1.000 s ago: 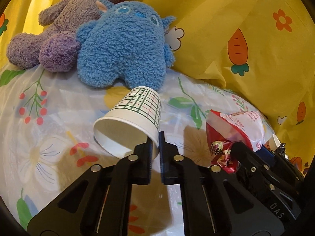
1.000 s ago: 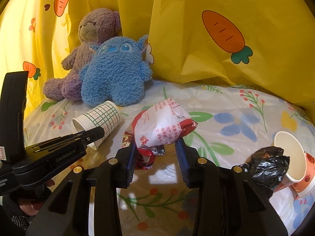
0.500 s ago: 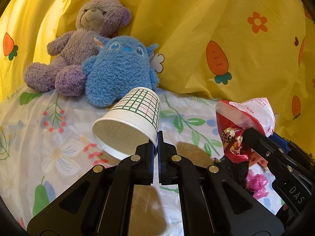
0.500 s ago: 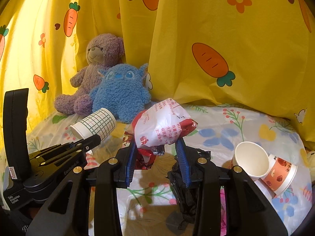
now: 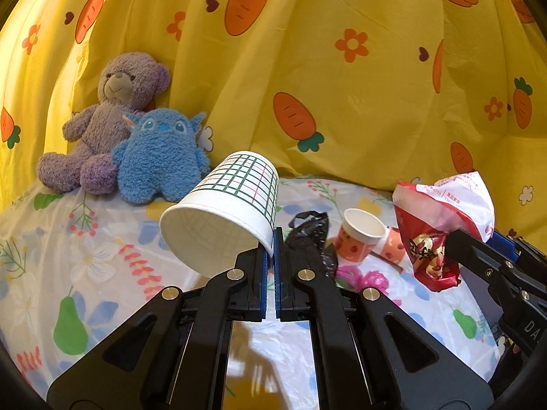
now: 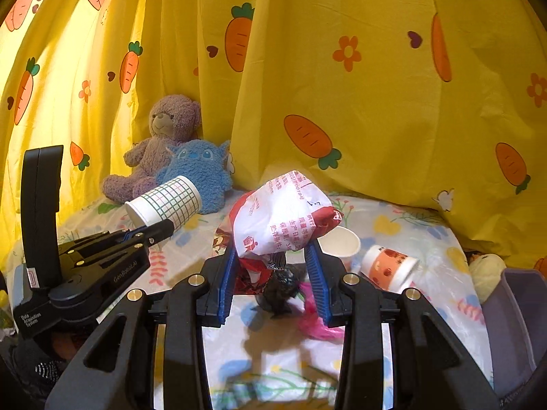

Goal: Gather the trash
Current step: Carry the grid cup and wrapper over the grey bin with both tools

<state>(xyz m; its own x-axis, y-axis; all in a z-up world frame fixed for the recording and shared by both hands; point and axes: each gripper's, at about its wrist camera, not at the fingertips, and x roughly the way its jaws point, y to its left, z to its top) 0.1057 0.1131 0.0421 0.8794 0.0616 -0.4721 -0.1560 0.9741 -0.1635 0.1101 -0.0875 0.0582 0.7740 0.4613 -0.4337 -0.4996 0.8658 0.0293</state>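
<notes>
My left gripper (image 5: pixel 273 244) is shut on the rim of a white paper cup with a green grid pattern (image 5: pixel 225 208) and holds it above the bed; the cup also shows in the right wrist view (image 6: pixel 164 203). My right gripper (image 6: pixel 273 258) is shut on a crumpled red and white snack wrapper (image 6: pixel 280 218), also lifted; the wrapper shows in the left wrist view (image 5: pixel 441 218). On the floral sheet below lie a black plastic bag (image 5: pixel 309 235), a pink scrap (image 6: pixel 316 321) and two orange printed paper cups (image 5: pixel 359 235) (image 6: pixel 389 266).
A purple teddy bear (image 5: pixel 112 119) and a blue plush monster (image 5: pixel 160 157) sit at the back left against a yellow carrot-print curtain (image 5: pixel 359 102). A grey-purple bin (image 6: pixel 512 328) stands at the right edge. A pale yellow plush (image 6: pixel 485 273) lies beside it.
Both grippers have risen and pulled back with their loads. More of the bed now shows, including the black bag and the orange cups.
</notes>
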